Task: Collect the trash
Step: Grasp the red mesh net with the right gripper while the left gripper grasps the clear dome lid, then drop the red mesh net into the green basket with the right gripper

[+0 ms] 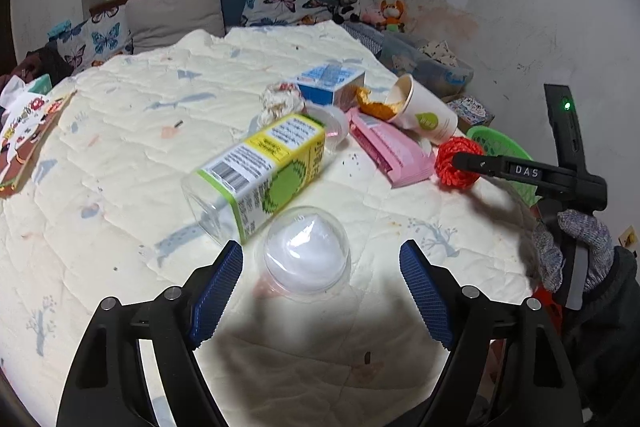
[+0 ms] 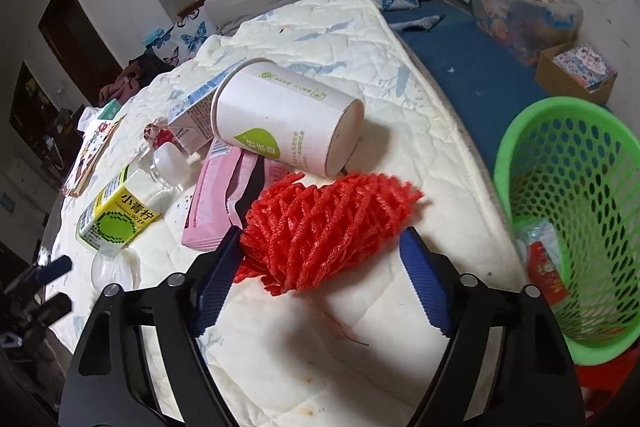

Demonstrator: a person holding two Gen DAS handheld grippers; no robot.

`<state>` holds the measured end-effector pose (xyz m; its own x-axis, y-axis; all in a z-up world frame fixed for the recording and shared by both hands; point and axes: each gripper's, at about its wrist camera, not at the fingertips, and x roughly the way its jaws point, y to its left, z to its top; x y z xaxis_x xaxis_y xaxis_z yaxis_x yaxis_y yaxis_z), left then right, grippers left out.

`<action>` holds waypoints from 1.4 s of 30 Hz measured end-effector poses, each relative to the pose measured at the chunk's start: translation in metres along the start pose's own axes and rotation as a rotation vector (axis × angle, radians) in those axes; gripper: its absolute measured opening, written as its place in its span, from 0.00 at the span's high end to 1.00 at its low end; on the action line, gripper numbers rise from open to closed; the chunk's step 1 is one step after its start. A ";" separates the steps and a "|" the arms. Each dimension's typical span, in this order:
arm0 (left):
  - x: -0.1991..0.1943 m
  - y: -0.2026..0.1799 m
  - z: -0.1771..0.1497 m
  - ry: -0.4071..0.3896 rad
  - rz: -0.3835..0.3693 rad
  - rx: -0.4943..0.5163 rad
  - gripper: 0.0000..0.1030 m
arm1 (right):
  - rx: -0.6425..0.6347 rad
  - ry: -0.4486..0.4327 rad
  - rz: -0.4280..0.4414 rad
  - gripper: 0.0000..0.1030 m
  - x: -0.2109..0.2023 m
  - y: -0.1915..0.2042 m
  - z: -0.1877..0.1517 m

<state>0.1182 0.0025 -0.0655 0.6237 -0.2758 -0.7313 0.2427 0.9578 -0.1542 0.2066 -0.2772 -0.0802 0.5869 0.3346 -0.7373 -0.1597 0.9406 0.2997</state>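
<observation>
My left gripper (image 1: 322, 247) stands open over the white quilt, a clear plastic dome lid (image 1: 307, 255) lying between its fingers without touching either pad. Just beyond lies a clear bottle with a yellow-green label (image 1: 260, 171). My right gripper (image 2: 321, 234) is shut on a red foam net (image 2: 328, 223) that rests on the quilt, both blue pads against its sides. In the left wrist view that gripper (image 1: 460, 161) shows at the right with the red net (image 1: 456, 169). A green mesh basket (image 2: 532, 131) stands off the bed's right edge.
A tipped paper cup (image 2: 280, 119), a pink packet (image 2: 212, 207) and a blue-white carton (image 1: 332, 83) lie in a cluster beyond the net. Wrappers sit in the basket's bottom. Pillows, plush toys and a storage box line the far side. A gloved hand (image 1: 576, 247) holds the right gripper.
</observation>
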 end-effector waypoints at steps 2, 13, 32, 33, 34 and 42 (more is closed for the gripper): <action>0.008 -0.002 -0.002 0.010 0.026 0.009 0.25 | -0.007 -0.007 -0.004 0.29 -0.001 0.002 -0.001; 0.031 0.001 0.000 0.041 0.027 -0.059 0.32 | -0.010 -0.030 0.036 0.47 -0.015 0.002 -0.008; 0.038 0.003 0.001 0.048 0.079 -0.114 0.47 | 0.028 -0.083 0.034 0.50 -0.055 -0.012 -0.027; 0.036 0.002 0.000 0.047 0.070 -0.117 0.47 | 0.030 -0.088 0.032 0.50 -0.057 -0.013 -0.027; 0.033 0.001 0.000 0.044 0.061 -0.118 0.47 | 0.033 -0.092 0.030 0.50 -0.060 -0.015 -0.028; 0.011 -0.015 0.001 -0.004 -0.020 -0.083 0.47 | 0.069 -0.134 -0.004 0.50 -0.082 -0.034 -0.030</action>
<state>0.1221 -0.0151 -0.0700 0.6224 -0.2948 -0.7250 0.1929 0.9556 -0.2229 0.1398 -0.3348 -0.0484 0.6887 0.3156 -0.6528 -0.1046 0.9341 0.3413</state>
